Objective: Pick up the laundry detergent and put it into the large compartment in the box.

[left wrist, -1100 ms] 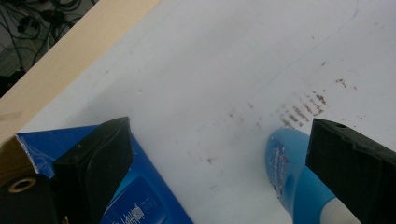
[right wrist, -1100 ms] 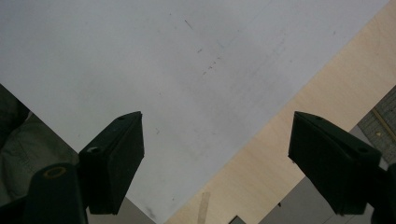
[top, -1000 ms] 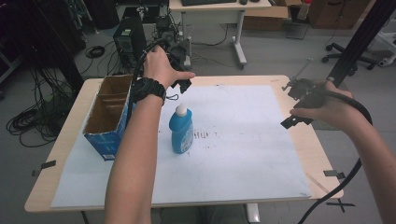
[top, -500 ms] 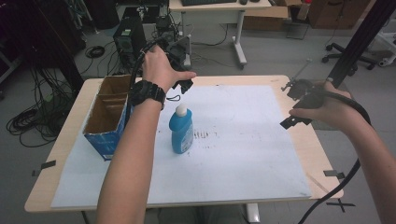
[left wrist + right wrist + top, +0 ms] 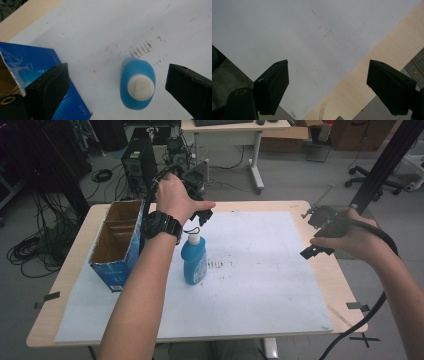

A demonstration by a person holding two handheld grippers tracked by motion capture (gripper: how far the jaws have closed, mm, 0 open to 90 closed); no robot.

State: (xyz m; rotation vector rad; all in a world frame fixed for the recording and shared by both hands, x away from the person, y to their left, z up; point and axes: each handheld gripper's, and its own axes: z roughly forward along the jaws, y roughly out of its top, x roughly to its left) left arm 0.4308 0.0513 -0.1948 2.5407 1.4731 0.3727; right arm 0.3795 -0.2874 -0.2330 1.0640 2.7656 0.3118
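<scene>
Blue bottle (image 5: 194, 261) unmoved, left hand-held gripper (image 5: 199, 216) still above.

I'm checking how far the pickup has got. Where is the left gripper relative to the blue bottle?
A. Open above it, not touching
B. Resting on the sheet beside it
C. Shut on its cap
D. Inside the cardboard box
A: in the left gripper view the left gripper has its jaws wide apart, with the blue bottle seen from above between them, untouched.
</scene>
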